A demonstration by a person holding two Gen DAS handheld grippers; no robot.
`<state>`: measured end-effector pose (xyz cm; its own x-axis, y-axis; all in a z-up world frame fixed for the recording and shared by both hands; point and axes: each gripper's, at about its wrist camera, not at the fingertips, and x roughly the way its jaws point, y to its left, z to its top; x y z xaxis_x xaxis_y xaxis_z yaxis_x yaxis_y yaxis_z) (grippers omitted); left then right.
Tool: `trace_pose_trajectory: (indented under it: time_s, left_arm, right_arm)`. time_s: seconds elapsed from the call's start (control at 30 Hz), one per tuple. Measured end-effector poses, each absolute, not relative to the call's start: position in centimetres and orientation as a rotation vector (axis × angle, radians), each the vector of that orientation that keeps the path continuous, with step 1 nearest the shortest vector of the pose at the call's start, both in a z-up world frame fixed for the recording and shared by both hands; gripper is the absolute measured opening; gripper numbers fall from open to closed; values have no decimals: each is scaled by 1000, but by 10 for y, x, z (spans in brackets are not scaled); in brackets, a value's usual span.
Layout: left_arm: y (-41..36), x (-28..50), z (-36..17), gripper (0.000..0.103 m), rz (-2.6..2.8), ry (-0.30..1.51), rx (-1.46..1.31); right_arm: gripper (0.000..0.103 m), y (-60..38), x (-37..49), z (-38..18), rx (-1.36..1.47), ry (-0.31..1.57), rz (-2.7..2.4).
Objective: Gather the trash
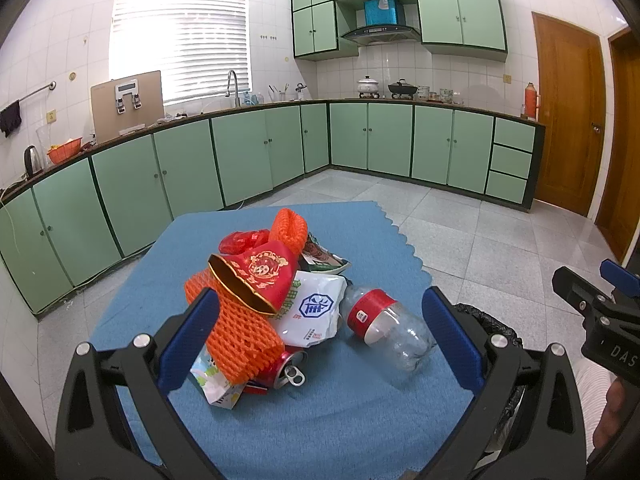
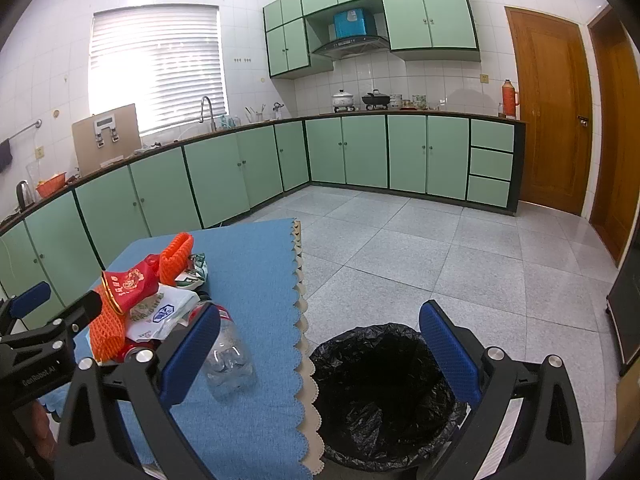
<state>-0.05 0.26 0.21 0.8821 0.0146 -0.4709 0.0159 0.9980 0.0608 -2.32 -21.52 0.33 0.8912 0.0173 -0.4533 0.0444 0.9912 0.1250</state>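
left wrist: left gripper (image 1: 320, 340) spread wide, holding nothing; trash pile (image 1: 264, 300) dead ahead between the fingers, plastic bottle (image 1: 384, 332) toward the right finger. risk: closing here snags loose orange foam net (image 1: 240, 332) and scatters the pile.

right wrist: right gripper (image 2: 320, 352) also released, empty, above the black-lined bin (image 2: 384, 392); bottle (image 2: 228, 360) beside its left finger, may roll off the blue mat (image 2: 256, 280).
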Motion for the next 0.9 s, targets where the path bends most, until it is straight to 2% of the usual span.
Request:
trace_pose_trajectory:
  time_s: [0.9]
  left_arm:
    - [2, -1, 6, 98, 3, 489, 63]
  right_arm:
    - [97, -216, -23, 3, 136, 474, -15]
